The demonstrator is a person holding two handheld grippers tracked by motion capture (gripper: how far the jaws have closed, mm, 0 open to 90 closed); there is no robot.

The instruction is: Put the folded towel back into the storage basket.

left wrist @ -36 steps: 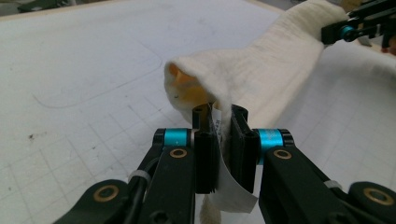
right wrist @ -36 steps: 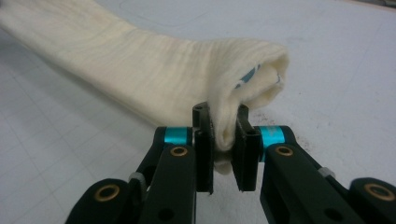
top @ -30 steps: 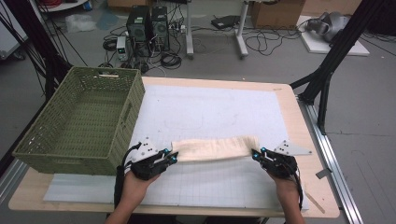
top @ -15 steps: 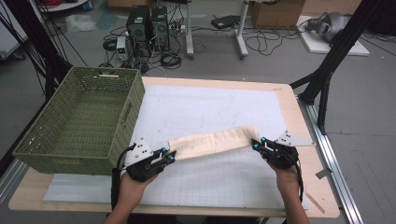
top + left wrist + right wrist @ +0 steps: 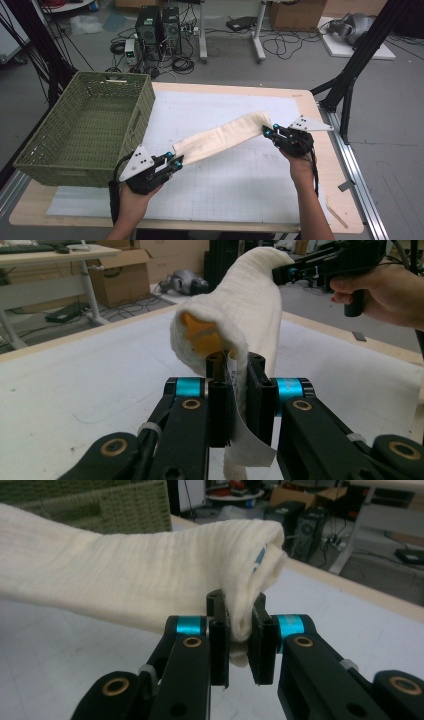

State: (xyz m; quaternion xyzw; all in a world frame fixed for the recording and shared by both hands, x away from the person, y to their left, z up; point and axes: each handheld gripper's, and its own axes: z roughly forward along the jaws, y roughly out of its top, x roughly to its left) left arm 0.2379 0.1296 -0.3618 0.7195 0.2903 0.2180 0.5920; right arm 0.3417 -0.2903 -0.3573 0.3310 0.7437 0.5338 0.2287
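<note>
High view, cream ribbed cloth [image 5: 222, 136] stretched, folded lengthwise, left gripper [image 5: 172, 161] and right gripper [image 5: 270, 132] jaws clamping its ends

You can't read any words or numbers here. The white tag [image 5: 248, 440] on the cream cloth [image 5: 222, 136] looks blank, and the blue mark [image 5: 259, 557] on its fold is too small to read.

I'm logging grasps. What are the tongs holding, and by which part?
Both hold one cream cloth: left tongs pinch its near end, right tongs its far end.
</note>
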